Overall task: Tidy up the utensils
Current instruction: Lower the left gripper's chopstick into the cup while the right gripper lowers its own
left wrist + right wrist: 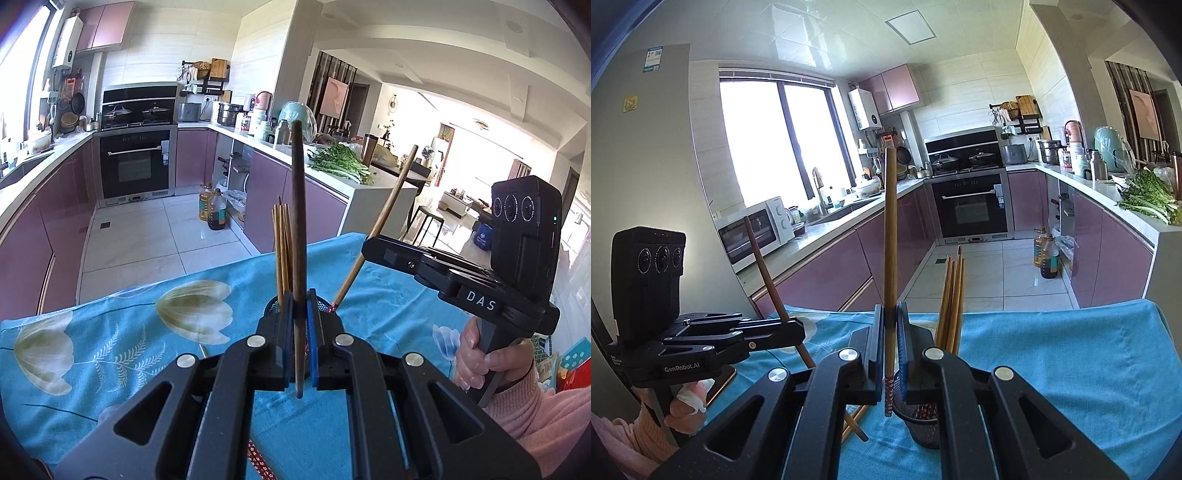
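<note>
My left gripper is shut on a dark brown chopstick and holds it upright just in front of a black mesh holder. Several light bamboo chopsticks stand in that holder. My right gripper is shut on a light brown chopstick with a red patterned tip, upright, just left of the mesh holder with its bamboo chopsticks. The right gripper also shows in the left wrist view, the left gripper in the right wrist view.
The holder stands on a table with a blue flowered cloth. A red patterned chopstick and a loose bamboo one lie on the cloth. Kitchen counters and an oven stand beyond the table's far edge.
</note>
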A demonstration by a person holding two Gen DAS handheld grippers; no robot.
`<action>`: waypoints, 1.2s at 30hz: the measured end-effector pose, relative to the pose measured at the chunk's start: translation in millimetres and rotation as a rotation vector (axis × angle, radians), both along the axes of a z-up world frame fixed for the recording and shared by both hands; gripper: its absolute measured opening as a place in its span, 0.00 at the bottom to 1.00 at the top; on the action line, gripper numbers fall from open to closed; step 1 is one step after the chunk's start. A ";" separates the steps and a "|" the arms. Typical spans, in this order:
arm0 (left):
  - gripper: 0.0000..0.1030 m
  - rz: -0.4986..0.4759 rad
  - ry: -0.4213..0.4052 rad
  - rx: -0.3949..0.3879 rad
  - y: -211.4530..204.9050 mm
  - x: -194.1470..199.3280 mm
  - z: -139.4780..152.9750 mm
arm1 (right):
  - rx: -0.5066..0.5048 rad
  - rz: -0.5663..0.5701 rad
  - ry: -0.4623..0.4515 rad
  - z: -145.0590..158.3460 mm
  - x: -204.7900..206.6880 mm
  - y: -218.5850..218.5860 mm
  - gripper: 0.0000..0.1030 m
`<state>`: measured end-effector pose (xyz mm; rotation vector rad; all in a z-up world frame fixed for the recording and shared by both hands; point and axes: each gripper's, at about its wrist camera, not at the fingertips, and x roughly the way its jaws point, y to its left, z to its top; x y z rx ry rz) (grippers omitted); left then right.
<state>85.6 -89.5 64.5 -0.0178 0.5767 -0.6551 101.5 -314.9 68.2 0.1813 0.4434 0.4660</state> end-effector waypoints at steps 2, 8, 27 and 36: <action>0.07 0.000 -0.001 -0.002 0.0 0.4 0.8 | 0.002 -0.001 -0.004 1.4 -0.2 -0.5 0.05; 0.07 0.002 -0.019 -0.011 -1.2 0.3 8.7 | 0.003 -0.006 -0.014 3.4 -0.2 -0.7 0.06; 0.07 -0.005 -0.067 -0.047 -14.6 -0.3 30.2 | -0.005 -0.042 -0.033 7.0 2.9 -3.4 0.05; 0.07 0.005 -0.072 -0.050 -21.9 7.6 32.7 | -0.005 -0.054 -0.017 4.5 14.3 -1.7 0.05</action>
